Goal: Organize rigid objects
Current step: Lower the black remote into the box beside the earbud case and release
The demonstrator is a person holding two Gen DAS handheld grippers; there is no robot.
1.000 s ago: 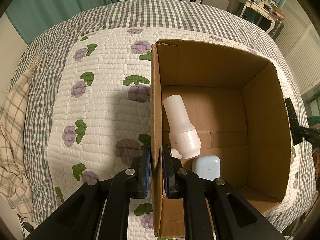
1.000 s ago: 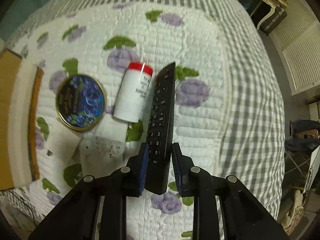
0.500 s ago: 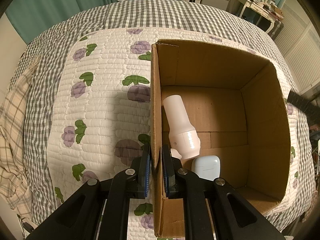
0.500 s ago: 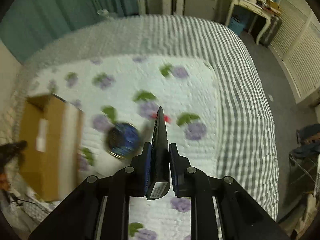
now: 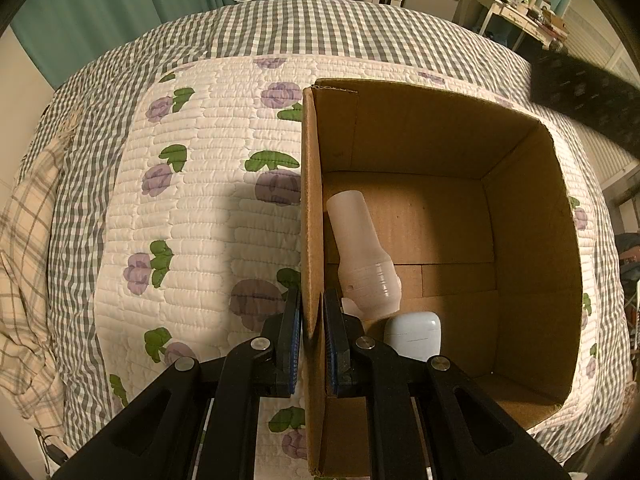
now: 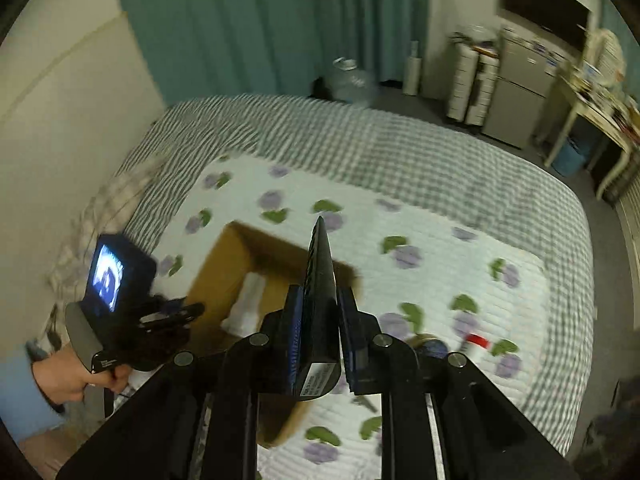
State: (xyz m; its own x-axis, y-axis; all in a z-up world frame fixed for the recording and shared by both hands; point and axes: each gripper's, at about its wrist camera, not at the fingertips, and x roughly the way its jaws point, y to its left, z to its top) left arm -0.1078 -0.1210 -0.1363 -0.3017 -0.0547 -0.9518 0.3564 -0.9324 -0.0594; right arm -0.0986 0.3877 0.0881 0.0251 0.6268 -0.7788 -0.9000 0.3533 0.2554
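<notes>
My left tongs point(image 5: 312, 336) pinch the left wall of the open cardboard box point(image 5: 528, 240), one finger outside, one inside. On its floor a white plastic bottle point(image 5: 360, 256) lies slanted along that wall, with a pale earbud case point(image 5: 414, 336) touching its wide end. My right tongs point(image 6: 320, 336) clamp the black remote point(image 6: 320, 280) edge-up, above the box on the floral quilt point(image 6: 440, 240).

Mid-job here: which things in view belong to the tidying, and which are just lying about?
In the job:
- open brown cardboard box, wall clamped by left gripper
- long black remote control in right gripper
- white plastic bottle, pale blue case, both boxed

Lying about:
- teal curtain
- white dresser
</notes>
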